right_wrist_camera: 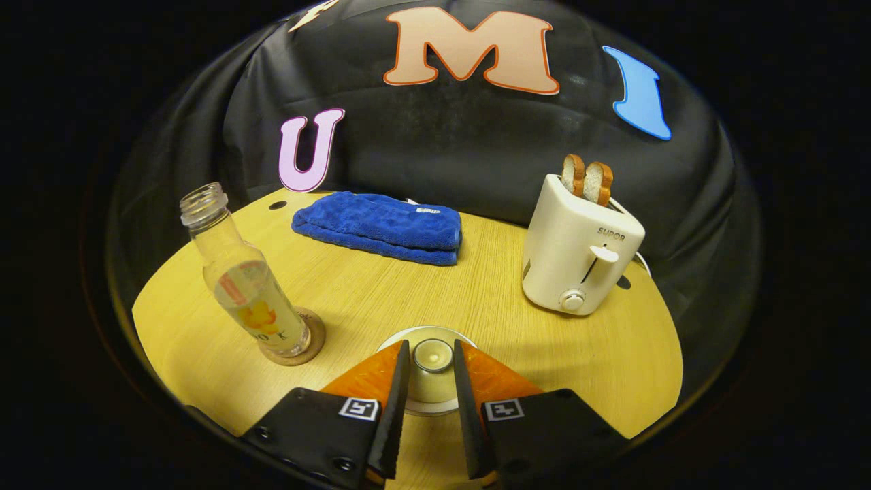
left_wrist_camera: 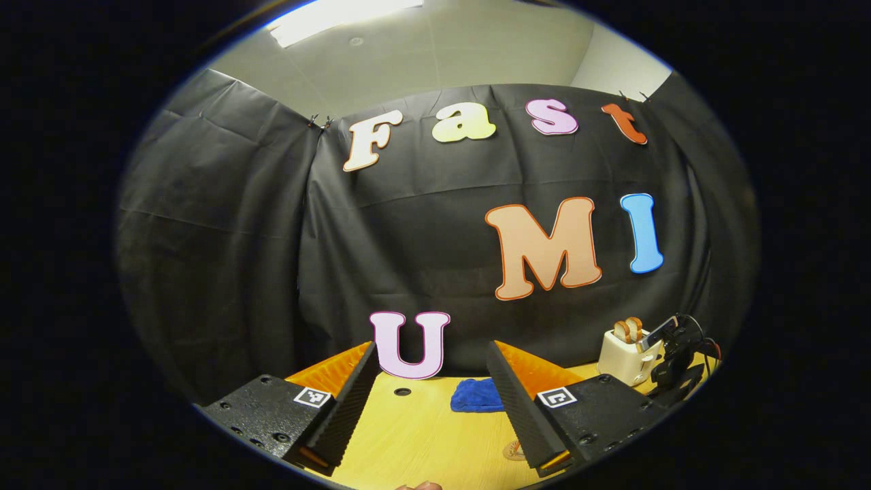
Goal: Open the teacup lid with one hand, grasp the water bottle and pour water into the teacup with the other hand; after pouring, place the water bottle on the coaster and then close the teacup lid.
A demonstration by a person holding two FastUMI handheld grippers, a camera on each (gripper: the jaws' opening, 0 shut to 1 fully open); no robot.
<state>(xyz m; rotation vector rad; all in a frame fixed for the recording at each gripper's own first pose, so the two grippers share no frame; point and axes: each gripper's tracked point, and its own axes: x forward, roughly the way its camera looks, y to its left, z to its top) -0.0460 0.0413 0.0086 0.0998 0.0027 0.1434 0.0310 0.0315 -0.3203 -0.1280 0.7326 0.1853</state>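
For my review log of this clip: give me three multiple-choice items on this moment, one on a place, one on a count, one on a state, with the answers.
1. Where does the water bottle stand?
A. on the round coaster
B. on the blue towel
C. on top of the toaster

2. How many bread slices stick out of the toaster?
A. one
B. two
C. four

3. How does the right gripper stand?
A. wide open above the towel
B. fingers close on either side of the teacup lid's knob
C. clamped on the bottle neck

Answers: 1 A, the bottle's base sits inside the coaster's rim. 2 B, two slices show side by side in the slots. 3 B, the knob lies between the narrowed fingers; whether they press on it I cannot tell.
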